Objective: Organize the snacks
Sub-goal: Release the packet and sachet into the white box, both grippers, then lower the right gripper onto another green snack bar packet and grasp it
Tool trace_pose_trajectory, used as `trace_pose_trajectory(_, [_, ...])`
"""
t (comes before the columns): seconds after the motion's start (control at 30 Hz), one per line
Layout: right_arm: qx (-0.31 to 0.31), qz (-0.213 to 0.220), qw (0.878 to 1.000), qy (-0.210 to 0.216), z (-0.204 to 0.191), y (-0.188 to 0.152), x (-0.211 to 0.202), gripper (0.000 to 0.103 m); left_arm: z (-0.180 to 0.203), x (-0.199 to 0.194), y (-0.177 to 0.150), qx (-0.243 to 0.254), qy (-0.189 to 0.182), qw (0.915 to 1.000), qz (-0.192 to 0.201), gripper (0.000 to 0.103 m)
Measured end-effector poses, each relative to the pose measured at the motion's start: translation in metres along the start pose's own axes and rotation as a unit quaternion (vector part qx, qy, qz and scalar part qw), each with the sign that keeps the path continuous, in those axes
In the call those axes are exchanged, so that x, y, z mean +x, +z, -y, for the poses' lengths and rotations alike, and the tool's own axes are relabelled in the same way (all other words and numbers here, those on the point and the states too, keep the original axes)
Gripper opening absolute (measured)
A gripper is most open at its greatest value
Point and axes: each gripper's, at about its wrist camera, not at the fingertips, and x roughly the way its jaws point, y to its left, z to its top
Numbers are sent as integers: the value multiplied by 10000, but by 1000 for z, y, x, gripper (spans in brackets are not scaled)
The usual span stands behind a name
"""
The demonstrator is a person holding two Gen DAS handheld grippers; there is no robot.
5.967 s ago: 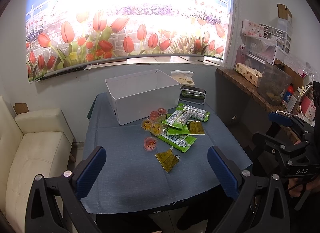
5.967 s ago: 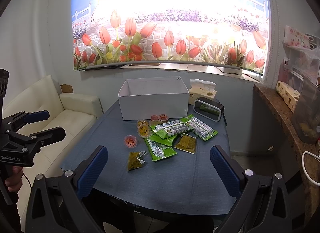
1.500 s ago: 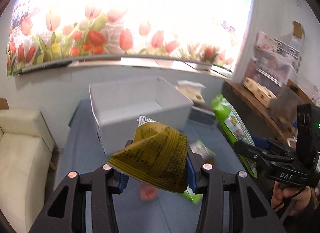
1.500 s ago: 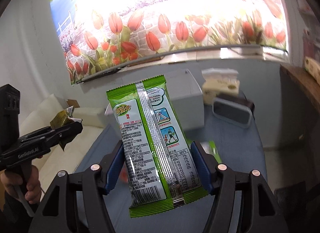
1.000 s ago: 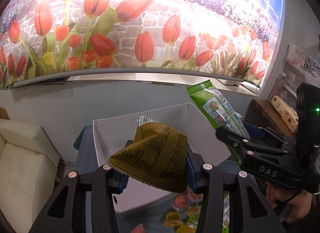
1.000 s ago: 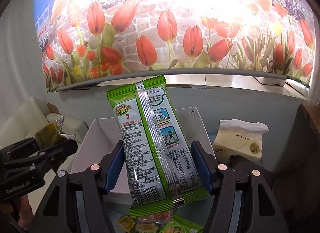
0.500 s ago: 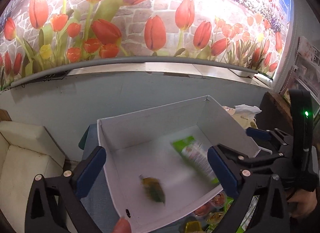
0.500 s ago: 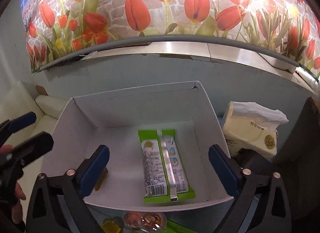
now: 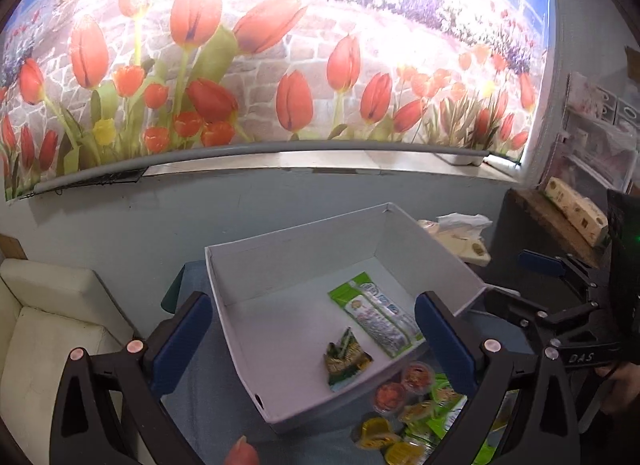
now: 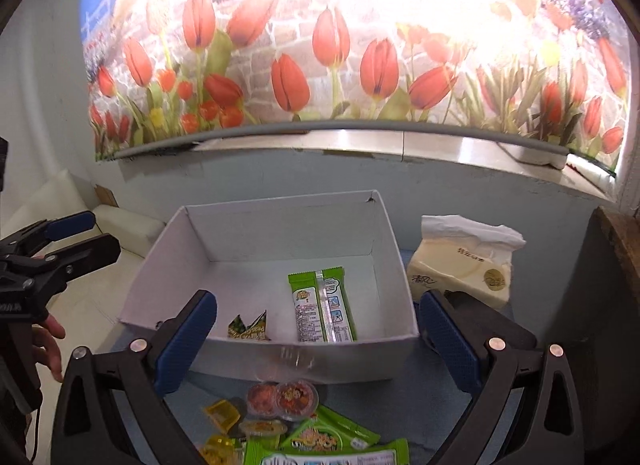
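Observation:
A white open box (image 9: 224, 289) (image 10: 280, 361) stands on the blue-clothed table. Inside lie a long green snack packet (image 9: 376, 319) (image 10: 322, 311) and a small olive-yellow packet (image 9: 346, 357) (image 10: 248, 329). My left gripper (image 9: 312, 341) is open and empty above the box's near side. My right gripper (image 10: 318, 341) is open and empty above the box's front wall. Small jelly cups (image 9: 400, 385) (image 10: 284, 395) and more green packets (image 10: 328, 445) lie on the table in front of the box. The right gripper shows in the left wrist view (image 9: 556, 297), and the left gripper shows in the right wrist view (image 10: 56, 241).
A tissue pack (image 10: 464, 265) sits right of the box. A cream sofa (image 9: 44, 329) is at the left. A tulip mural covers the wall behind. A wooden shelf with boxes (image 9: 576, 213) runs along the right.
Both grippers carried their packets over the box, opened and dropped them in. Since half a second ago the packets have come to rest and both grippers have drawn back slightly.

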Motion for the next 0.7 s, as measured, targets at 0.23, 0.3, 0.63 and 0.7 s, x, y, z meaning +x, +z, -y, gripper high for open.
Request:
trace_pose_trajectory(0.23, [-1042,-91,9916,755,-1,-56,-66,103,40,-63,-41,524,-460,9975,-58,103])
trace_pose_trajectory(0.3, [-1292,-318,9885,722,1,-78,-71,103,51,-78,-58,540,-635,9964,-174,103])
trace_pose_trajectory(0.63, [-1557,-484,9865,161,24,-162,-71,103,84,-127,-158,134,-715,9957,-579,103])
trace_pose_trajectory(0.7, [-1741,-486,9835,-5,20,-170,-64,103,88,-133,-171,131,-697,9952,-675,103])
